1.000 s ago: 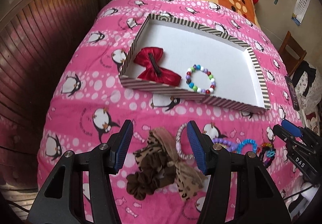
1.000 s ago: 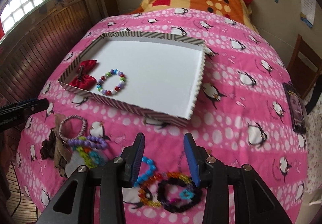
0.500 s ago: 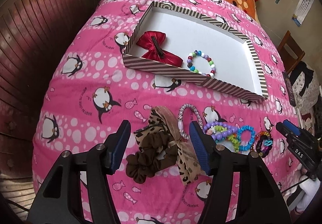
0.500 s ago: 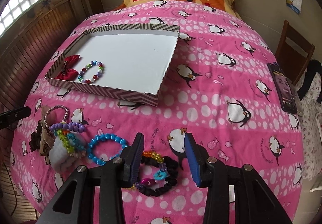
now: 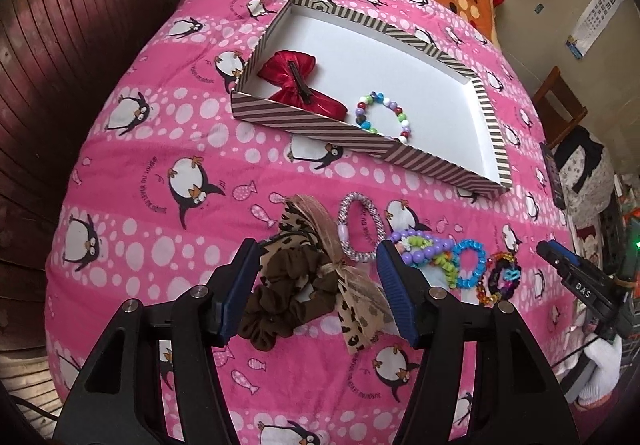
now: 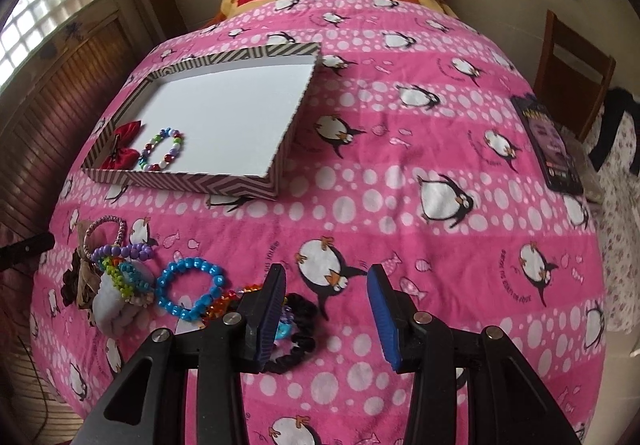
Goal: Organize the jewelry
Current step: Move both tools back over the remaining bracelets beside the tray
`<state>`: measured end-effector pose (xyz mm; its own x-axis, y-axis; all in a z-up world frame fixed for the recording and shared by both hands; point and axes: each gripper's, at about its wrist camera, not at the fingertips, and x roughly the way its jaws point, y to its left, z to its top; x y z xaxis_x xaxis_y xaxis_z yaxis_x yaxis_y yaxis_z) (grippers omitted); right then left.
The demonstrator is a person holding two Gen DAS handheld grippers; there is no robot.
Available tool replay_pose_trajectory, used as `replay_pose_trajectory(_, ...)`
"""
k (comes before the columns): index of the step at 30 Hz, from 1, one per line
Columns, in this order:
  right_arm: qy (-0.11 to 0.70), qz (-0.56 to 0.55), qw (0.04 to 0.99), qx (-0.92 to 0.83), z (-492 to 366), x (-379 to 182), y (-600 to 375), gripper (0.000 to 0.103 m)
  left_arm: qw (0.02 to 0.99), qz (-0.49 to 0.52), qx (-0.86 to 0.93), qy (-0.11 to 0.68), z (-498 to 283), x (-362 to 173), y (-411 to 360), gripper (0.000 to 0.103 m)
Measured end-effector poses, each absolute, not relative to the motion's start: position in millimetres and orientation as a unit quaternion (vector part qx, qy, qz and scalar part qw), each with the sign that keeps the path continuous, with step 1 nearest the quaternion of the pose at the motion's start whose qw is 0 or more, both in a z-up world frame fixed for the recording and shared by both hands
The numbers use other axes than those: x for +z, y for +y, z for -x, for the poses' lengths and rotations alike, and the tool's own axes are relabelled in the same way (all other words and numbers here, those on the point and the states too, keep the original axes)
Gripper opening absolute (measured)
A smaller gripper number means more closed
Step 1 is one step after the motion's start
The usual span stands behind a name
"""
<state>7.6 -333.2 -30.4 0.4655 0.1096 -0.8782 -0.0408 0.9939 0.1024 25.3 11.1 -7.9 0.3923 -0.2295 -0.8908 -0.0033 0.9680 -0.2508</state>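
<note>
1. Brown fabric scrunchie (image 5: 280, 297) lies on the pink penguin blanket (image 5: 160, 165), tangled with a leopard-print ribbon bow (image 5: 352, 297); the wide-open, empty left gripper (image 5: 316, 293) could lift both.
2. The right gripper (image 6: 326, 319), half-open and empty, may miss the black beaded bracelet (image 6: 302, 329) beside its finger.
3. The striped cardboard tray (image 5: 360, 137) could tip.

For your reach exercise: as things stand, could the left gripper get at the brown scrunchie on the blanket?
Probably yes. The left gripper is open, its fingers either side of the brown scrunchie, nothing above it; the leopard-print bow overlaps it and may come along.
</note>
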Motion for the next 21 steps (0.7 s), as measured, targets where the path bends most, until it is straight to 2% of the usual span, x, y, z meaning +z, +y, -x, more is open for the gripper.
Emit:
replay_pose_trajectory(7, 0.521, -0.04, 0.851, 0.045, -4.4, -36.1, -339.8, 0.041, 0.817, 0.117, -0.097, 0.557, -25.1, -11.5, 8.0, 0.06)
replay_pose_trajectory(21, 0.527, -0.06, 0.846, 0.059, -6.3, -38.1, -346.3, 0.043, 0.808, 0.074, -0.104, 0.575, -38.5, -17.7, -4.3, 0.06)
